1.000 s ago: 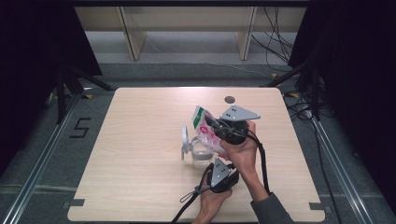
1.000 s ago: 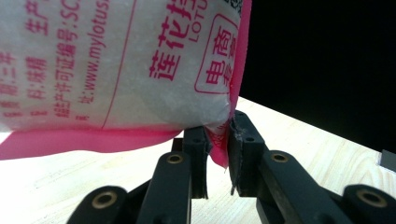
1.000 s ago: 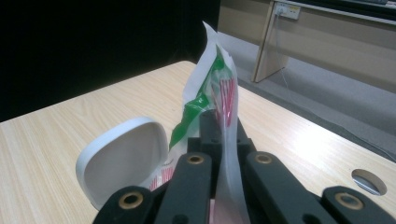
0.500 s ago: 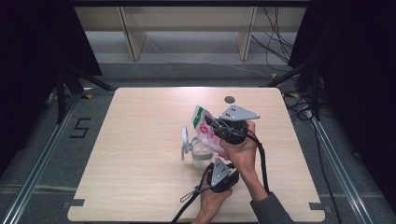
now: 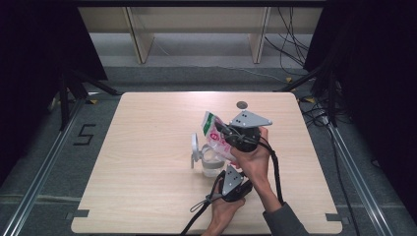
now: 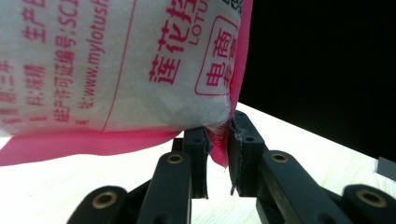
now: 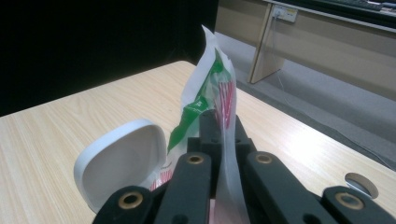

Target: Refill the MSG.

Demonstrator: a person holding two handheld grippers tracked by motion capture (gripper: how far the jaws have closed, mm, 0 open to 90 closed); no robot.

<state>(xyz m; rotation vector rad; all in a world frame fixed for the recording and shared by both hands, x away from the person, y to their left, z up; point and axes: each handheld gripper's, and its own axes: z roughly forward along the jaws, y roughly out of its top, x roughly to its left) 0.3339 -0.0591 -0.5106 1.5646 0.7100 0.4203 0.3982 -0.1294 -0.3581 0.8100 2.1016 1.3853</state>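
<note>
Bag (image 5: 216,136) held up over the table (image 5: 142,147), tilted, right of centre, its lower end just above a clear jar (image 5: 210,162) with its white lid (image 5: 195,149) flipped open. Right gripper (image 5: 231,132) pinches the bag's upper part, jaws pressed on the film. Left gripper (image 5: 227,169) pinches the bag's pink bottom corner (image 6: 219,144), jaws nearly together. Small round hole (image 5: 242,104) in the table beyond.

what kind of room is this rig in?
Probably a lab data-collection bay: a bare wooden table walled by black curtains, metal floor rails on both sides, and loose cables on the grey floor behind.
</note>
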